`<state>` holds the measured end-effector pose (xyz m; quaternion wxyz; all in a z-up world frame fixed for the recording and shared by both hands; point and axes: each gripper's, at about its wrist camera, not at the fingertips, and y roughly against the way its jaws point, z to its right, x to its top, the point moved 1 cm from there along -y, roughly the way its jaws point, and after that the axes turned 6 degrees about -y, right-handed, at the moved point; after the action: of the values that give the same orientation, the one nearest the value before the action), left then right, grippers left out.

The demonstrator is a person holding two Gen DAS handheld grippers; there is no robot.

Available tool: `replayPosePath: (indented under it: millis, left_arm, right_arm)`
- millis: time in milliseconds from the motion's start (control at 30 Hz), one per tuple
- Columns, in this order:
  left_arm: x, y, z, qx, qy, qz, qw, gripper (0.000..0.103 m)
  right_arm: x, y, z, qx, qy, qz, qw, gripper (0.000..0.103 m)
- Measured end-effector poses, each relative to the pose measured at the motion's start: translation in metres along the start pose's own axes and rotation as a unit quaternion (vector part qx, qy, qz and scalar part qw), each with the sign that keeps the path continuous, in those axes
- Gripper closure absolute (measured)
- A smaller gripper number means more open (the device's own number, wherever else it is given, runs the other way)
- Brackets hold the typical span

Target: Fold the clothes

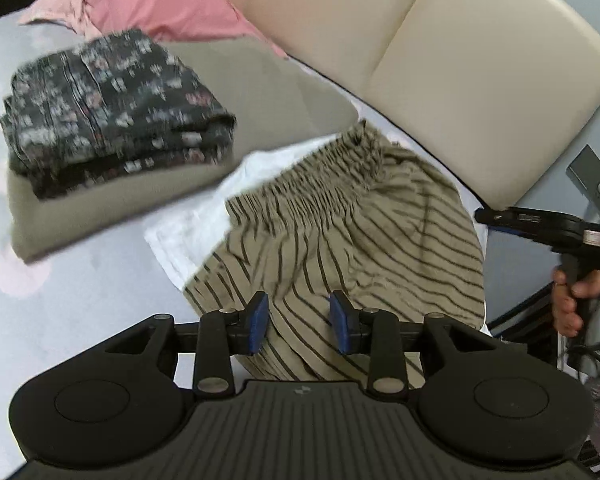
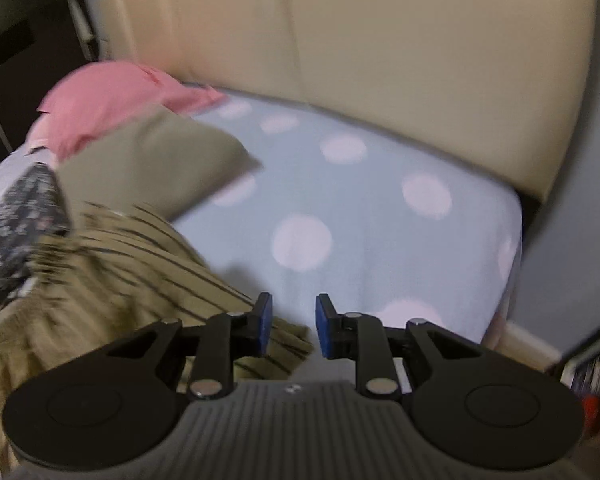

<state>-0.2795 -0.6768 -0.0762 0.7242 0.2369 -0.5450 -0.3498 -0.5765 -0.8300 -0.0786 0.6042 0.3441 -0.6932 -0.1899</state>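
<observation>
So the striped garment [image 1: 340, 240] is the one in play here: tan with thin dark stripes and a gathered elastic waistband, lying rumpled on the bed near the cream padded headboard [image 1: 440, 60]. It's partly on top of a white cloth [image 1: 188, 236], can't tell what that one is.

The left gripper [image 1: 299, 326] sits right over the near edge of the striped fabric with its jaws spread apart. The blue pads [image 1: 258, 322] have cloth between them but they aren't pinching it, so nothing is held yet. My guess is it's lining up to grab that hem.

The right gripper [image 2: 291, 326] is also released and empty, hanging over the polka-dot sheet [image 2: 380, 220] just past the garment's corner. Probably waiting to take the other edge so the piece can be pulled flat before folding.

Off to the side there's a done-looking stack: a dark floral folded piece [image 1: 112, 108] sitting on an olive folded one [image 1: 260, 100], parked away from the work area so it doesn't get messed up, I'd say. A pink garment [image 1: 152, 0] lies loose behind them, looks like it's still in the queue.

Writing: nothing readable. There's a tiny logo mark on each gripper body, too small to make out.
</observation>
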Motion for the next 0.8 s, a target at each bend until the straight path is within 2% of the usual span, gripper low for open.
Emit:
replayPosePath:
  millis: [100, 267, 333, 367, 433, 500, 533, 600, 700, 800]
  left_arm:
    - [0.004, 0.011, -0.003, -0.003, 0.008, 0.004, 1.0000, 0.072]
    - [0.003, 0.037, 0.002, 0.022, -0.028, 0.019, 0.9992, 0.072]
    - [0.001, 0.049, 0.006, 0.033, -0.047, 0.030, 0.9979, 0.065]
    - [0.000, 0.055, 0.008, 0.038, -0.056, 0.039, 0.9970, 0.061]
    - [-0.004, 0.067, 0.012, 0.047, -0.069, 0.054, 0.9950, 0.061]
    - [-0.008, 0.077, 0.016, 0.052, -0.077, 0.059, 0.9939, 0.061]
    - [-0.010, 0.081, 0.017, 0.050, -0.078, 0.060, 0.9939, 0.059]
    - [-0.013, 0.089, 0.020, 0.047, -0.079, 0.058, 0.9941, 0.055]
    - [-0.020, 0.099, 0.025, 0.049, -0.100, 0.067, 0.9915, 0.051]
    - [-0.026, 0.102, 0.031, 0.059, -0.116, 0.070, 0.9891, 0.044]
  right_arm:
    - [0.002, 0.028, -0.021, 0.037, 0.016, 0.022, 0.999, 0.077]
    - [-0.003, 0.053, -0.062, 0.068, 0.041, 0.003, 0.997, 0.076]
    - [-0.009, 0.065, -0.080, 0.082, 0.046, -0.005, 0.996, 0.075]
    - [-0.014, 0.074, -0.088, 0.090, 0.051, -0.007, 0.995, 0.072]
    - [-0.024, 0.093, -0.104, 0.104, 0.056, -0.009, 0.993, 0.056]
    - [-0.038, 0.111, -0.116, 0.114, 0.060, -0.006, 0.992, 0.049]
    - [-0.046, 0.119, -0.120, 0.118, 0.061, -0.003, 0.991, 0.042]
    - [-0.060, 0.132, -0.124, 0.112, 0.060, 0.011, 0.992, 0.033]
    - [-0.084, 0.143, -0.122, 0.075, 0.059, 0.028, 0.995, 0.030]
    - [-0.102, 0.144, -0.113, 0.034, 0.031, 0.022, 0.999, 0.028]
